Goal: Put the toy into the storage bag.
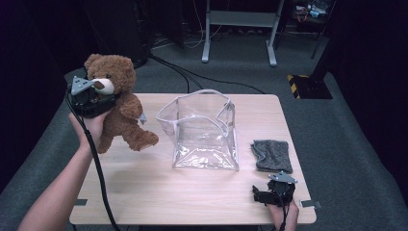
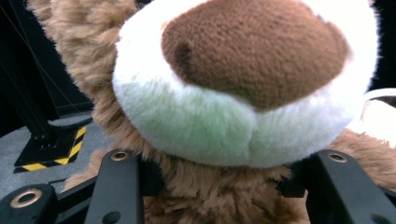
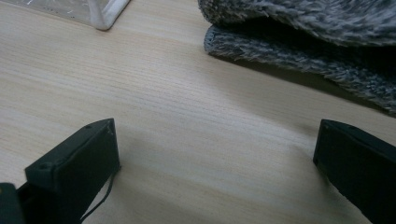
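Gripping the brown teddy bear (image 1: 118,103) at the neck, just under its white muzzle, the left gripper (image 1: 96,102) has its jaws about half closed, pressed into the fur on either side. In the left gripper view the two black jaws sink into the fur below the muzzle. The bear hangs in the air above the table's (image 1: 144,192) left far corner, clear of the wood.

Right gripper (image 1: 262,196) rests low at the table's near right edge, jaws wide apart with nothing between them; bare wood shows between the jaws in the right gripper view.

A clear plastic bag (image 1: 204,130) with white trim stands mid-table, mouth open upward, to the right of the bear and near it, not touching. A folded grey towel (image 1: 272,155) lies flat right of the bag, just beyond the right gripper. Nothing stands between bear and bag.

The bear's long axis is roughly upright, head up at the far side, legs down and swung toward the bag, one foot (image 1: 144,140) low near the bag's left wall. Its face points left, toward the gripper.
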Tool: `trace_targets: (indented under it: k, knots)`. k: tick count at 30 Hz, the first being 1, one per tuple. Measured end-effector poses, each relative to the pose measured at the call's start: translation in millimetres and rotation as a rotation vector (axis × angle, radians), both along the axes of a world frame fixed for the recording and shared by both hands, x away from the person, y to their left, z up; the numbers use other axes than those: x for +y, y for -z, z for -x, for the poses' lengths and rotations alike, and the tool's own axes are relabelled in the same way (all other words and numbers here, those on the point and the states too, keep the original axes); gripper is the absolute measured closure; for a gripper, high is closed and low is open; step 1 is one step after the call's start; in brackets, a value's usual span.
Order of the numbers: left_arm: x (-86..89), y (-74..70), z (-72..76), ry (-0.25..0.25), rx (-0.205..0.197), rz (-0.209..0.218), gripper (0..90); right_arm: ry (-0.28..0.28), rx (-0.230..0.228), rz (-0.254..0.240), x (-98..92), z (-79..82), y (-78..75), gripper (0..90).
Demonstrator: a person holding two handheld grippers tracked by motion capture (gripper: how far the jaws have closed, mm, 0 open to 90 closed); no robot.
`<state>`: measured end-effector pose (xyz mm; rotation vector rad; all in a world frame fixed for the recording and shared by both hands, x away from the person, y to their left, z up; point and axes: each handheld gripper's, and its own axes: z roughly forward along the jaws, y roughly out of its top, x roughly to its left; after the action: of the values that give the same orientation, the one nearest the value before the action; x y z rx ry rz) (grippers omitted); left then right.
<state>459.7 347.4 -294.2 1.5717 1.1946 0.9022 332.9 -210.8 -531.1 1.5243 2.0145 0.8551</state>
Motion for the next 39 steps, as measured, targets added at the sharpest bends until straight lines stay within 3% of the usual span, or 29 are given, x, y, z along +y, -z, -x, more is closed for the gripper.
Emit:
trace_targets:
  k: [22, 39]
  knots:
    - [-12.6, -42.6, -17.5, -0.032, -0.062, 0.017, 47.3, -0.003, -0.001, 0.0, -0.2, -0.1, 0.1, 0.0]
    - [-49.7, -61.2, -41.0, -0.016, -0.087, 0.026, 46.9, 0.0, 0.0, 0.0, 0.0, 0.0, 0.0, 0.0]
